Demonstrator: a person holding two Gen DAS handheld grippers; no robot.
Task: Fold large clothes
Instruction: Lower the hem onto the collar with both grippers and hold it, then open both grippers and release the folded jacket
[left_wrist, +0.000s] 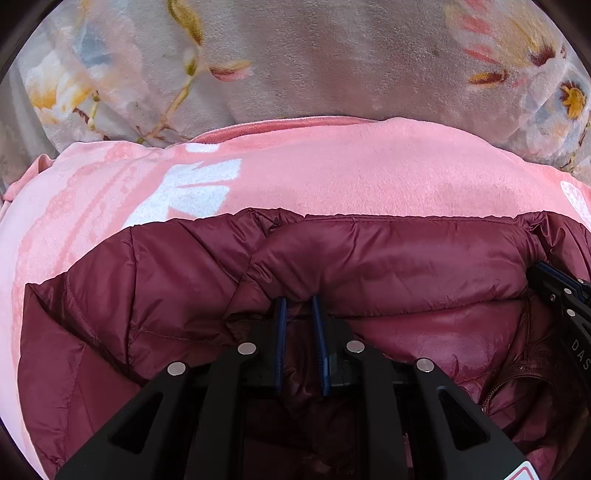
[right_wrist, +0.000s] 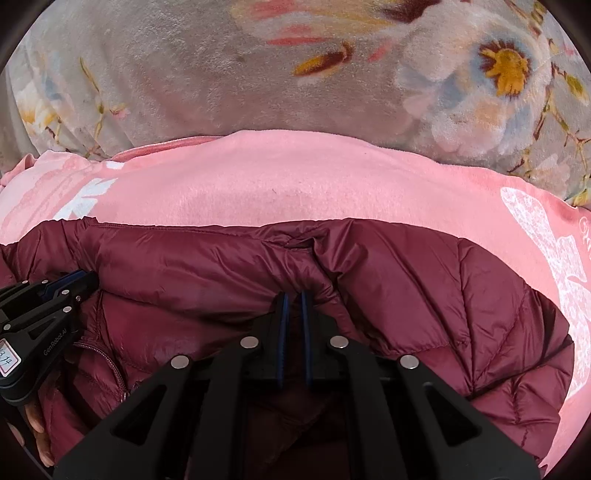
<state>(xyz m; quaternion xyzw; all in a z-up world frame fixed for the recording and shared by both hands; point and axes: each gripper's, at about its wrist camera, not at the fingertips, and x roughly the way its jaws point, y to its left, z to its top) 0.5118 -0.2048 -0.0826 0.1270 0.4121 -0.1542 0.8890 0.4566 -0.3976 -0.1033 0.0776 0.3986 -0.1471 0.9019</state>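
Maroon puffer jacket (left_wrist: 388, 258) on pink blanket (left_wrist: 332, 166), pinched by left claw (left_wrist: 299, 306) and right claw (right_wrist: 293, 299)

1. Jacket (left_wrist: 388, 258) bulks up right ahead of both grippers, blocking any low forward pass.
2. Left gripper (left_wrist: 300, 306) and right gripper (right_wrist: 293, 299) sit near each other on the same fold; narrow room between them.
3. Past the jacket: flat pink blanket (left_wrist: 332, 166), then floral blanket (right_wrist: 184, 74). Open going above both.
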